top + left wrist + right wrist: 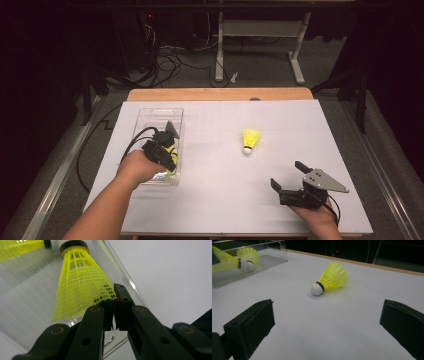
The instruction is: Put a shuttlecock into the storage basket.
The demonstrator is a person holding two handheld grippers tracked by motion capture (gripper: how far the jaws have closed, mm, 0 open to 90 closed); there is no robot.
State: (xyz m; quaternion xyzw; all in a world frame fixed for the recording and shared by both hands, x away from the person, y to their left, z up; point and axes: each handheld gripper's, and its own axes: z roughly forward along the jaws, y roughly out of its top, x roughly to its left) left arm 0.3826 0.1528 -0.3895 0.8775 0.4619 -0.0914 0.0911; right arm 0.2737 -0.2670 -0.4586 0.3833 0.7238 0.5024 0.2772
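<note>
Left gripper (113, 306) jaws pinch boxed shuttlecock (80, 282) skirt | right gripper (327, 322) jaws wide, table shuttlecock (330, 278) ahead

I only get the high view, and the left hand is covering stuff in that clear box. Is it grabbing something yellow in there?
Observer: Yes. In the left gripper view the left gripper is shut on the rim of a yellow shuttlecock, pinching its mesh skirt.
Operator: Is that the only birdie in the clear box?
Observer: No. The right gripper view shows a second shuttlecock in the clear box, one with a white cork tip.
Operator: And the birdie out on the table, which way does it point?
Observer: The loose shuttlecock lies on its side, cork toward the right gripper, whose fingers are spread wide apart.
</note>
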